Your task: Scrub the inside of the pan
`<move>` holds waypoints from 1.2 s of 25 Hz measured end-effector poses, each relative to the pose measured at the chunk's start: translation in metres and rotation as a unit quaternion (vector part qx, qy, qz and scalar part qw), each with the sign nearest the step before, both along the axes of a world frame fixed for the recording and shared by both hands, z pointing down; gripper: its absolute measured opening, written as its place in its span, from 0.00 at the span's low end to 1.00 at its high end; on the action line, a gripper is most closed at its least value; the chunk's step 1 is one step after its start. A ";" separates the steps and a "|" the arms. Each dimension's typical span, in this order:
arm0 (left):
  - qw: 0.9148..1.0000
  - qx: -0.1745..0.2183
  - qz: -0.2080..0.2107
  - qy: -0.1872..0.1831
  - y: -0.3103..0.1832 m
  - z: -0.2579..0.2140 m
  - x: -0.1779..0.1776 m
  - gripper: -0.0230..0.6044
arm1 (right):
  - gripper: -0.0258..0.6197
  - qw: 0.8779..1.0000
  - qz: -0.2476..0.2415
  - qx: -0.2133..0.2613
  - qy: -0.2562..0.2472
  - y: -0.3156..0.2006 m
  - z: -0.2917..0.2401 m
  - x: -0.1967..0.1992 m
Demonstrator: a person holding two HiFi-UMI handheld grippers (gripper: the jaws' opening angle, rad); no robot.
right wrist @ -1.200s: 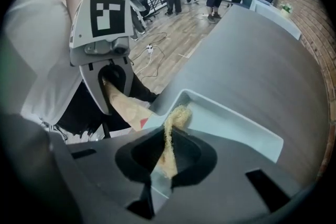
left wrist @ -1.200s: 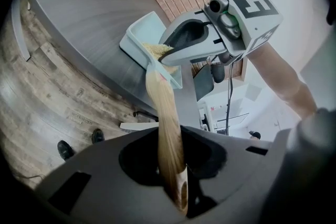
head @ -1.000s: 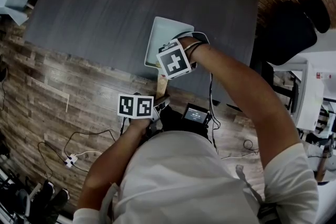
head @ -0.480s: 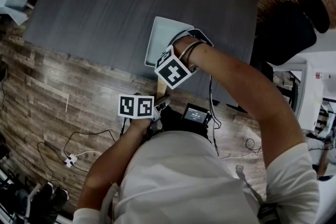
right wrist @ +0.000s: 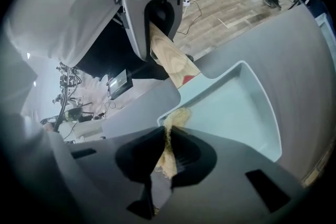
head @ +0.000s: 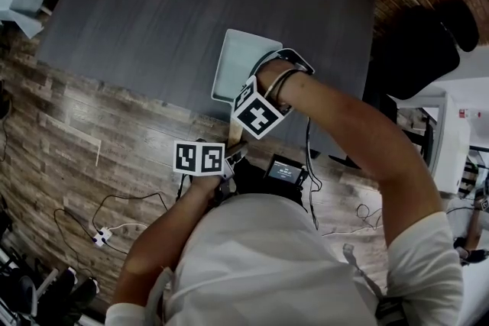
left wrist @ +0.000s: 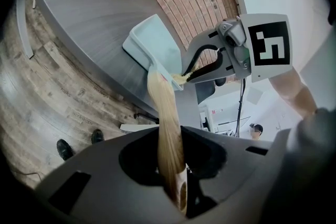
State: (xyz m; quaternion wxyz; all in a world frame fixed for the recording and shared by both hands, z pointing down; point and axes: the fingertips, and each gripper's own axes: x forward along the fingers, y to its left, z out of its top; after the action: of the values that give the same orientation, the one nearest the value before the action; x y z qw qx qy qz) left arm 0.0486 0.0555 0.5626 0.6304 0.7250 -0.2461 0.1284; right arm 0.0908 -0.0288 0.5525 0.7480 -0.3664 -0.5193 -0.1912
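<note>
Scrubbing stage: the work is judged to be under way, with the scrub pad (right wrist: 177,115) set into the near corner of the pan (right wrist: 239,107), just beside the wooden handle (right wrist: 170,60).
Hold on handle: the fingers of the left gripper (left wrist: 176,186) are closed almost together on the wooden handle (left wrist: 167,123), which is clamped near its free end, well back from the pan (left wrist: 152,42).
Hold on pad: the fingers of the right gripper (right wrist: 168,152) are pinched shut on a thin fold of the scrub pad (left wrist: 180,77), and its loose yellow end is left reaching onto the pan's corner.
Pan position: the pan (head: 241,61) is placed at the near edge of the dark bench (head: 153,11), with the wooden handle (head: 235,133) projected out over the floor (head: 92,133); whether it is laid quite flat cannot be told.
Pan contents: nothing but the scrub pad is seen inside; no water, foam or residue can be made out on the pale interior.
Risk, pad: only a narrow fold is gripped, so the pad could be dragged out if it is caught on the rim.
Risk, pan: a hard push at the corner could cause the pan to be twisted about its handle or slid off the bench edge.
Risk, scraping: if the pad is bunched aside, the bare fingers could be run along the coating.
</note>
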 end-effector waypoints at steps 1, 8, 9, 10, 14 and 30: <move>1.000 0.000 0.000 0.000 0.000 0.000 0.000 0.17 | 0.10 1.000 0.004 0.003 -0.003 -0.001 -0.001 0.000; 1.000 0.000 0.001 0.001 0.002 0.000 0.002 0.17 | 0.11 0.976 0.172 0.030 -0.130 -0.025 -0.009 -0.028; 1.000 0.000 0.002 0.002 0.002 0.000 0.002 0.17 | 0.11 0.966 0.205 0.036 -0.153 -0.033 -0.011 -0.033; 1.000 0.000 0.001 0.003 0.002 0.000 0.002 0.17 | 0.11 0.956 0.231 0.045 -0.172 -0.041 -0.012 -0.037; 1.000 -0.001 0.002 0.006 0.003 0.001 0.002 0.17 | 0.11 0.913 0.321 0.088 -0.235 -0.071 -0.010 -0.048; 1.000 -0.003 0.014 0.006 0.004 -0.001 0.004 0.17 | 0.11 0.569 0.704 0.132 -0.405 -0.172 -0.008 -0.086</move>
State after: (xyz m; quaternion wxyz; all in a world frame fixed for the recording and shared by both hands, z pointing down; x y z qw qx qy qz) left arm 0.0521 0.0592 0.5611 0.6324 0.7270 -0.2316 0.1339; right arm 0.0048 -0.2006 0.5447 0.3983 0.3335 -0.8306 0.2005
